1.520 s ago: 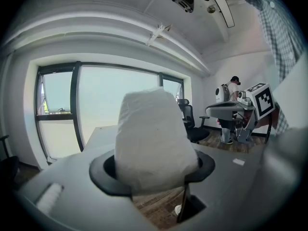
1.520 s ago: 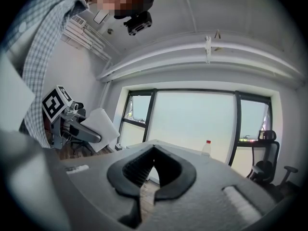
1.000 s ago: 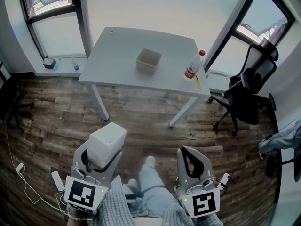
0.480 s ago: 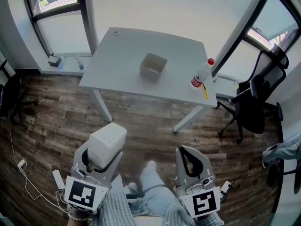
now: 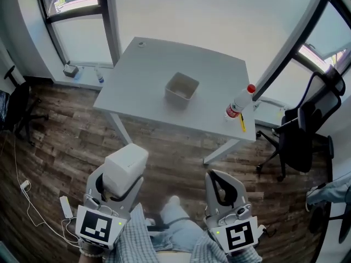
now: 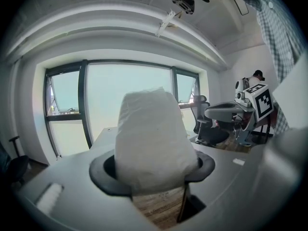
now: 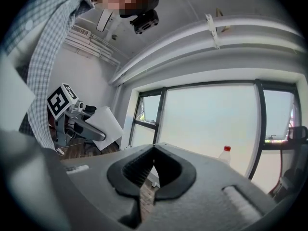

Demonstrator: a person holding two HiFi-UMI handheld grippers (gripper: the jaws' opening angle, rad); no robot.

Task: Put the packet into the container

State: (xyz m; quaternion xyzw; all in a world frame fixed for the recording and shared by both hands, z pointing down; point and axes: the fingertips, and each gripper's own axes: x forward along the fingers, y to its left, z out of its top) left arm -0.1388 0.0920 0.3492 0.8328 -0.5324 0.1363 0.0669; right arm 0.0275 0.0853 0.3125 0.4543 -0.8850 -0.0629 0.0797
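Observation:
A white packet [image 5: 125, 166] sits clamped in my left gripper [image 5: 118, 185], low at the left of the head view; in the left gripper view the packet [image 6: 151, 141] fills the space between the jaws. My right gripper [image 5: 224, 193] is low at the right, its jaws closed together with nothing between them [image 7: 153, 172]. The container [image 5: 181, 89], a small open grey box, stands on the grey table [image 5: 142, 75] well ahead of both grippers. Both grippers hang over the wooden floor, short of the table.
A clear bottle with a red cap [image 5: 241, 101] and a yellow pen [image 5: 242, 123] lie near the table's right edge. A black office chair [image 5: 307, 141] stands right of the table. Windows and a white wall lie beyond. Cables trail on the floor at left [image 5: 24, 188].
The head view has shifted, so the table and container sit lower and closer in the picture. Both grippers keep their places and their states.

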